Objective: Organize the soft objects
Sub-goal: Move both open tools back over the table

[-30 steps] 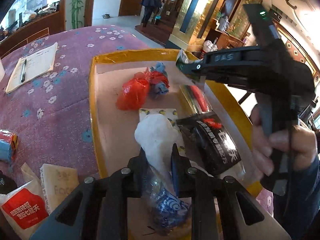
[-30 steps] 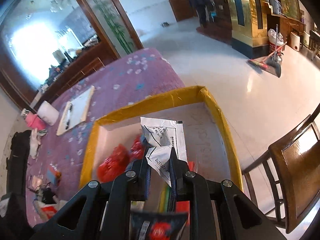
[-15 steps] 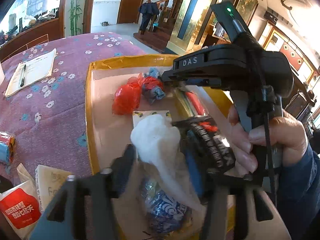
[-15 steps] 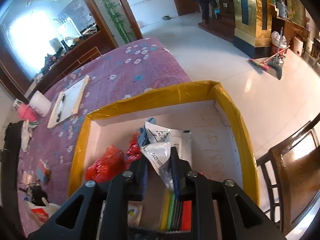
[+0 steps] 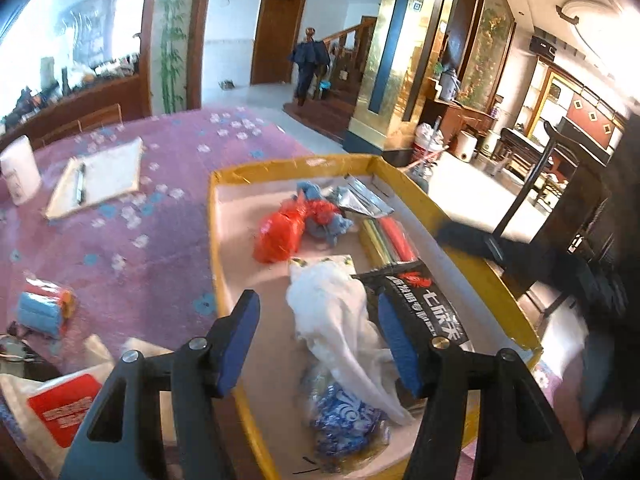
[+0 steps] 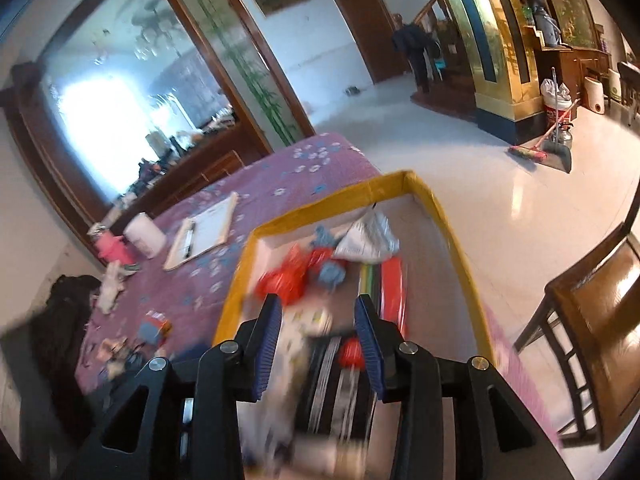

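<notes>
A cardboard box with a yellow taped rim [image 5: 224, 264] holds soft packets. My left gripper [image 5: 318, 340] hangs over its near end with its jaws opening. A white plastic bag [image 5: 332, 308] lies loose between the fingers, and the pads do not press on it. Beside it lie a black packet [image 5: 424, 308], a blue-white packet [image 5: 344, 412], a red bag [image 5: 280, 232] and a blue cloth [image 5: 330, 224]. My right gripper [image 6: 318, 320] is also opening, with nothing held. The silver pouch [image 6: 368, 236] rests at the far end of the box [image 6: 400, 180]. This view is blurred.
On the purple flowered tablecloth left of the box lie a clipboard with a pen [image 5: 100, 176], a white roll [image 5: 18, 172], a blue roll pack [image 5: 44, 312] and a red-white pouch [image 5: 60, 408]. A wooden chair [image 6: 592, 340] stands right of the table.
My left gripper opened and let go of the white bag, which now lies in the box. My right gripper released the silver pouch at the box's far end and pulled back.
</notes>
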